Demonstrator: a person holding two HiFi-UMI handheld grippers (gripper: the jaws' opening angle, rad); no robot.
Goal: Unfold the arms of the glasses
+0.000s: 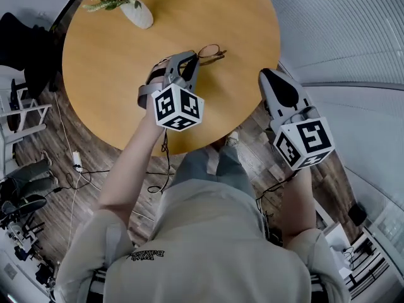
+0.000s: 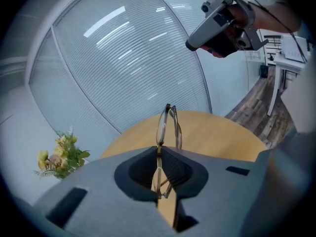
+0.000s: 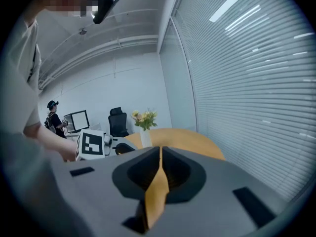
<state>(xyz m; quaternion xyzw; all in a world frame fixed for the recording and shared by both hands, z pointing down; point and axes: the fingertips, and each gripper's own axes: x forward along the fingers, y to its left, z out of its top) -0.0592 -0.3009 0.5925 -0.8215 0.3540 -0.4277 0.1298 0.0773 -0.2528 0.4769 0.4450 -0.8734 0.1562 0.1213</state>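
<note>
The person wears a beige short-sleeved shirt (image 1: 208,232) with small dark lettering (image 1: 146,254) at the back, grey-green trousers (image 1: 211,166) and a light shoe (image 1: 232,138). The left gripper (image 1: 189,60) and the right gripper (image 1: 268,77) are both matte grey plastic, with long tapered jaws. Seen along the jaws, each pair has a rounded dark hollow behind the tips and shallow rectangular slots in the grey shell to either side. At the rear of each gripper sits a white cube printed with black square markers, the left cube (image 1: 178,107) and the right cube (image 1: 304,142). A thin dark cable (image 1: 165,150) runs down beneath the left cube.
</note>
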